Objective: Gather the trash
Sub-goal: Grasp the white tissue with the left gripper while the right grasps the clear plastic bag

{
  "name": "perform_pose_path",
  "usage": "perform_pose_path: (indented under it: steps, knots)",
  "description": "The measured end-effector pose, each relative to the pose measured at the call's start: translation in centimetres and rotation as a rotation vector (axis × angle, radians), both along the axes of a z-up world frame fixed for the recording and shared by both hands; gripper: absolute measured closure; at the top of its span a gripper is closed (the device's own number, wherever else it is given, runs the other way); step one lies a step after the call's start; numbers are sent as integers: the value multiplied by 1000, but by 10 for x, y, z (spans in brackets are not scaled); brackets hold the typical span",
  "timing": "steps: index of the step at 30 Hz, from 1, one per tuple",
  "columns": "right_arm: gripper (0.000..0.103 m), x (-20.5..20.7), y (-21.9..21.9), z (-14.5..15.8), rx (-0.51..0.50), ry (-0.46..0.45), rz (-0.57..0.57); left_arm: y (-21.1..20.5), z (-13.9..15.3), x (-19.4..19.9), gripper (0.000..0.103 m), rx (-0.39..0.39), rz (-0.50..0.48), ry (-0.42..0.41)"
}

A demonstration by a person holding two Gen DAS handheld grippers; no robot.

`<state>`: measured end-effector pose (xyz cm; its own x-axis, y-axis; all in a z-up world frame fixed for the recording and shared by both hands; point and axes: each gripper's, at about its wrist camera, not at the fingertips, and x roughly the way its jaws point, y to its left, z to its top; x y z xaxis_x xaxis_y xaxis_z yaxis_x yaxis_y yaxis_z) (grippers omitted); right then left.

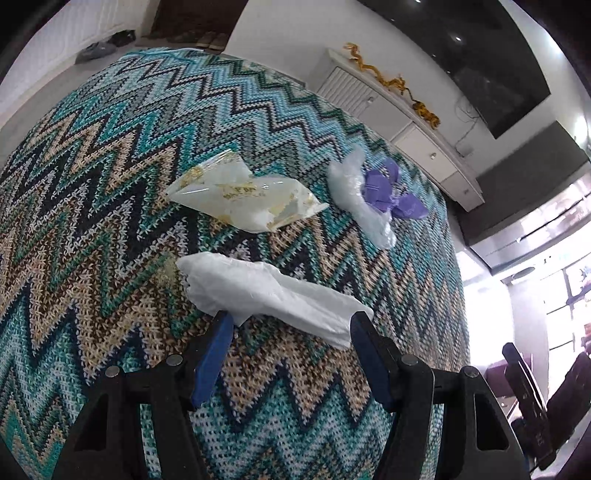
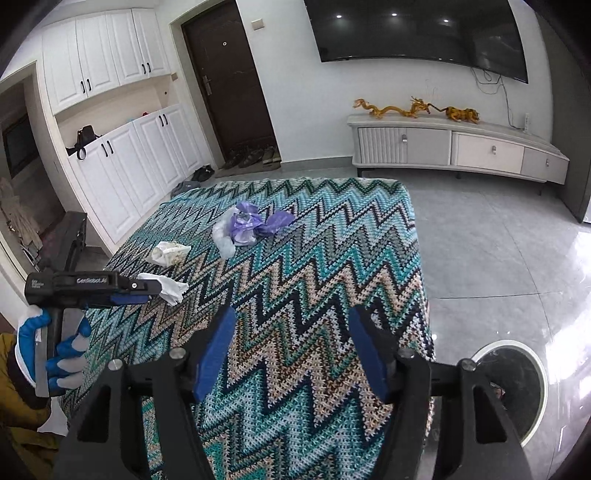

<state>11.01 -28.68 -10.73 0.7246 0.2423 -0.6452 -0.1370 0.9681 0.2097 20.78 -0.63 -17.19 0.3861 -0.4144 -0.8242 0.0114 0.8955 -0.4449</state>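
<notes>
Left tool [image 1: 291, 325] jaws apart, straddling white tissue [image 1: 266, 291]; thin sheet may slip or snag knit cloth [image 1: 92, 221]. Right tool [image 2: 291, 332] apart, idle; bin [image 2: 517, 384] at 4 o'clock.

I am in a home living room: wall-mounted television [image 2: 417, 33], low media cabinet [image 2: 458, 147], white cupboards [image 2: 110, 48], shoes [image 2: 255, 157] beside the front door [image 2: 225, 74].

A: What colours does the table cover [image 1: 110, 221] carry?
B: Zigzag bands of teal, pale blue, tan, black and white.
A: And the scraps lying on it?
B: A plain white tissue [image 1: 266, 291], a clear wrapper [image 1: 240, 192] flecked with gold, a purple bag [image 1: 388, 188] against a translucent pale-blue one [image 1: 351, 184].
A: The finger pads [image 1: 212, 362]?
B: Blue on black arms, both grippers alike
</notes>
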Motion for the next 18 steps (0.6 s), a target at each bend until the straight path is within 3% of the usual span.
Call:
perform_pose_path:
  steps: [4,6,8,12,14,18]
  knots:
    - [41,19,11,-7,-1,11,56,-5,-3,14,41,46,56,22]
    - [41,30,18,-11,1,17,84,-6,-3,20,47,68,77,27]
    - [42,41,28,-14,0,22,111,-5,-5,23,62,83,92,24]
    - [47,65,49,-22,7,40,172,8,-10,21,81,69,106,17]
    - [56,77,59,-27,6,51,189,17,-12,16,90,48,102,9]
    - [68,102,79,-36,14,67,226,27,-17,8,94,4,79,-30]
